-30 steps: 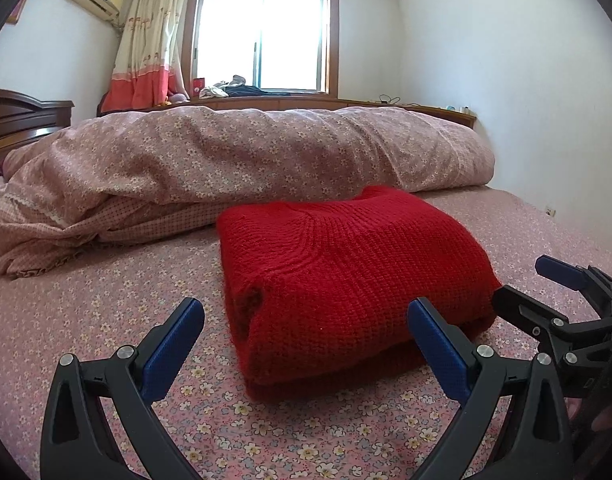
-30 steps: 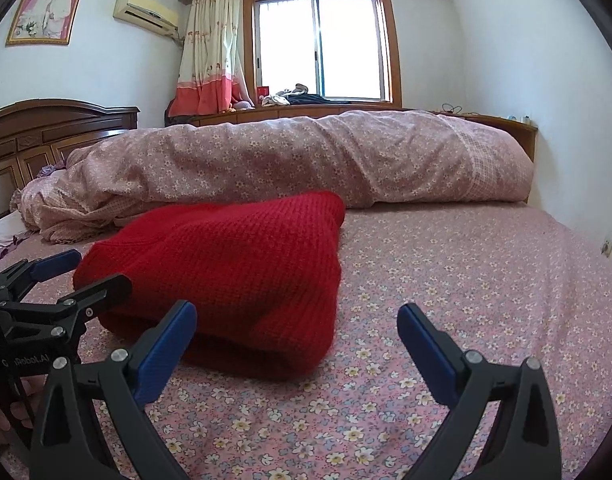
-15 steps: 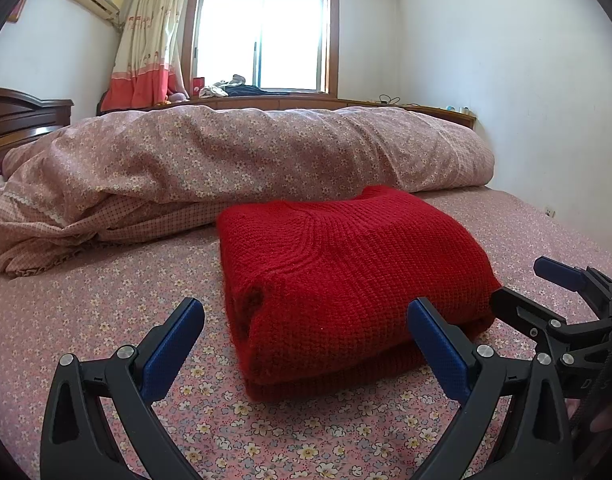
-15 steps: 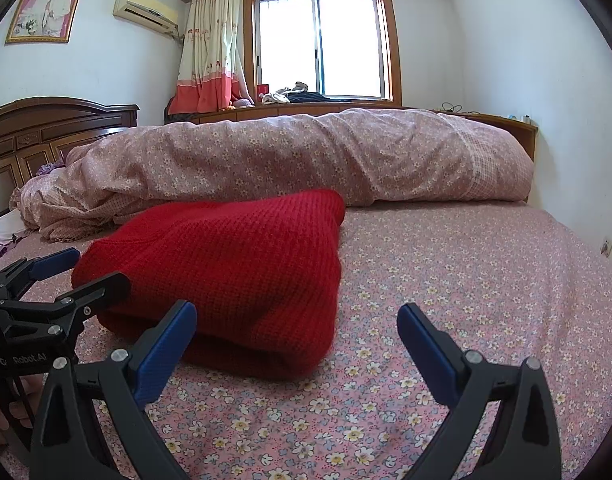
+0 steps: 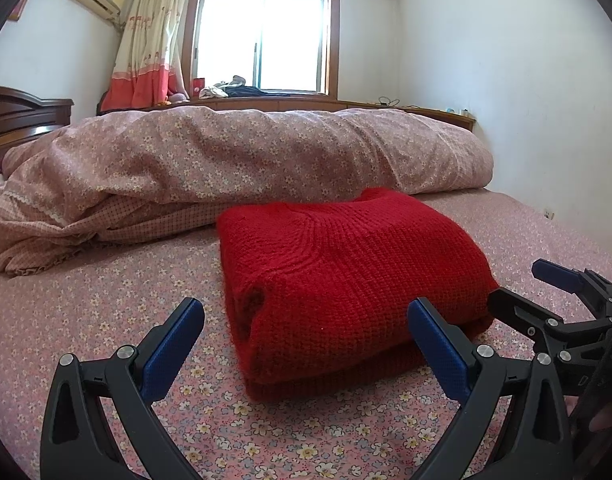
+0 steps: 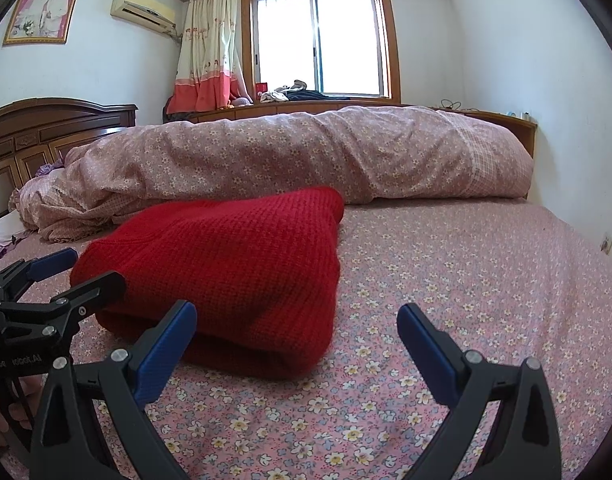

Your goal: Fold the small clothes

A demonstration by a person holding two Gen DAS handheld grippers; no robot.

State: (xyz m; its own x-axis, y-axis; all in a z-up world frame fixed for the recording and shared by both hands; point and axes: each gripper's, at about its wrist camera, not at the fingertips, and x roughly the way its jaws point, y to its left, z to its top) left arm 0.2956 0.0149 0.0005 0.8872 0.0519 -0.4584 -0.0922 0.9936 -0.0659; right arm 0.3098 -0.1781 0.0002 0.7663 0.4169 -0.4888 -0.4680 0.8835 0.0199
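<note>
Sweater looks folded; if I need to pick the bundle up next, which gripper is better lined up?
Left, probably. The left gripper frames the red knit sweater between open fingers; the right gripper faces mostly bare floral bedsheet.

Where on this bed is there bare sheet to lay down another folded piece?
Bare floral sheet lies right of the folded red knitted sweater, toward the white wall, and left of it, below the rolled floral quilt. Behind the sweater it is crowded: the quilt lies close.

Bright blown-out window, fisheye-warped edges
</note>
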